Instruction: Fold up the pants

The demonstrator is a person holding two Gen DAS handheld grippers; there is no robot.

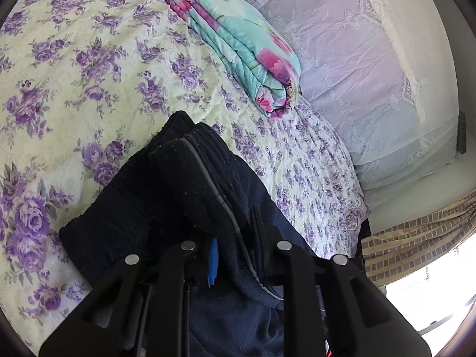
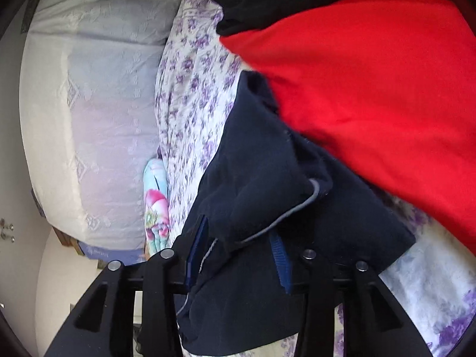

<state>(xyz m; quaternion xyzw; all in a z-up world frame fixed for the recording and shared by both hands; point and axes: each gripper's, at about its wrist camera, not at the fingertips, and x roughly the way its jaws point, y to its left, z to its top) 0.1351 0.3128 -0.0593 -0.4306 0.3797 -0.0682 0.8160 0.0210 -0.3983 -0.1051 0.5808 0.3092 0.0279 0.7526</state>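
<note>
Floral bedspread point(image 1: 89, 68) bears one navy pants point(image 1: 166, 196), one folded quilt point(image 1: 244, 50).

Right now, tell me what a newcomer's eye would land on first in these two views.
In the right wrist view, a bright red garment fills the upper right, lying partly over the dark navy pants bunched between the right tongs. In the left wrist view, the same navy pants lie on the purple-flowered bedsheet with the left tongs closed on them. A folded turquoise and pink quilt sits behind.
</note>
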